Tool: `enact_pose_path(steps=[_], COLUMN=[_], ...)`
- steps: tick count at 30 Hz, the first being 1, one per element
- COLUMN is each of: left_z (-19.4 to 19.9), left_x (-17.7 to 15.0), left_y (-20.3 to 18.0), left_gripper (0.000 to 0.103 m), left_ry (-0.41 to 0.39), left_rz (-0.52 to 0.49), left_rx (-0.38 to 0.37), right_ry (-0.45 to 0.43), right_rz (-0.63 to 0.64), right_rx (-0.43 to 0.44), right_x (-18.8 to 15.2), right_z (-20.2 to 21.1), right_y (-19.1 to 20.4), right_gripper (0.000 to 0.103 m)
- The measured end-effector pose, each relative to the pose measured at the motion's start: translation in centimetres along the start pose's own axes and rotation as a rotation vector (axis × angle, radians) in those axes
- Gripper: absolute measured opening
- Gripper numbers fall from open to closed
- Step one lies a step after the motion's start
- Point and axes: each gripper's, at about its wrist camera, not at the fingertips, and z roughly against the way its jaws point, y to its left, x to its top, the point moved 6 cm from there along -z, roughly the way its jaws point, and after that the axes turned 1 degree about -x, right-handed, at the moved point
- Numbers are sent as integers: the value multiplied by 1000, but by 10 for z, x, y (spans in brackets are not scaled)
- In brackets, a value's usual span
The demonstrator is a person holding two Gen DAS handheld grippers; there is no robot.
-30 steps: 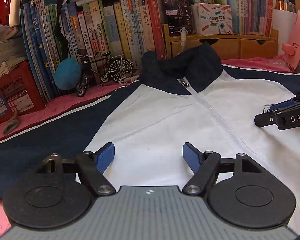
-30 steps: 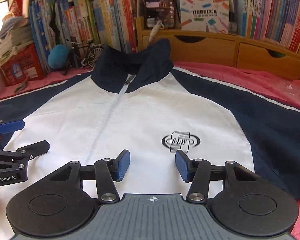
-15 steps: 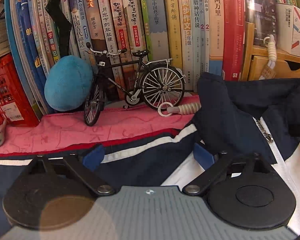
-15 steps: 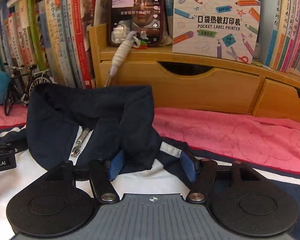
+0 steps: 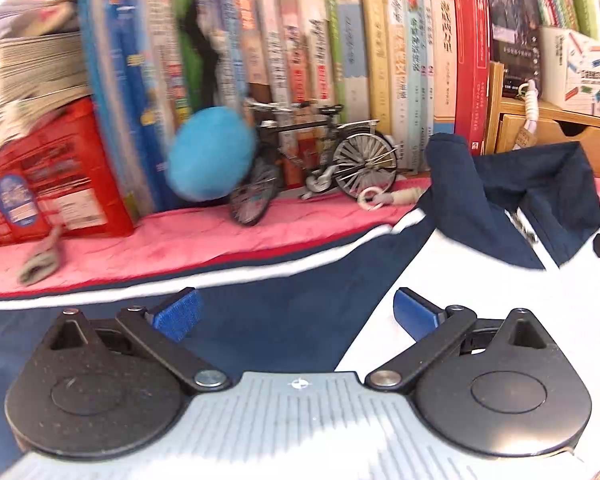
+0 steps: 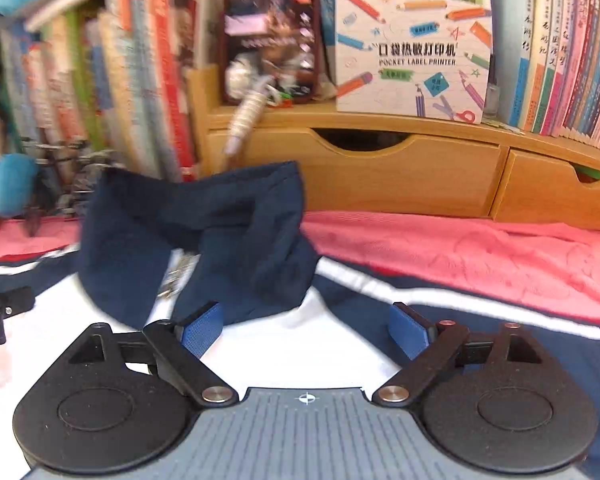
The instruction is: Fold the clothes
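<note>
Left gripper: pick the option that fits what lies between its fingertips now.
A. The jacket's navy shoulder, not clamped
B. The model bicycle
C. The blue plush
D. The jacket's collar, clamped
A: the left gripper is open over the jacket, with navy shoulder fabric showing in the gap and untouched by either pad.
</note>
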Motion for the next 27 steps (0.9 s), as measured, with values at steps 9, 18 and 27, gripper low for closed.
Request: enact_pose_path(steps=[9,18,27], left_z=[131,248,268], left_x=[-84,-169,-213], left_y=[11,0,-1], left_gripper=[102,103,103], left_ry=[-69,-135,-138], left_rz=[81,116,49], left_rx=[-110,-191,-18], right_ry=[49,-153,-255], right_rz=[4,39,151], right_rx=[241,231,-72], right_x=[-69,-203,-280], right_z=[136,275,324], right_y=[40,45,17], right_gripper=[101,103,103])
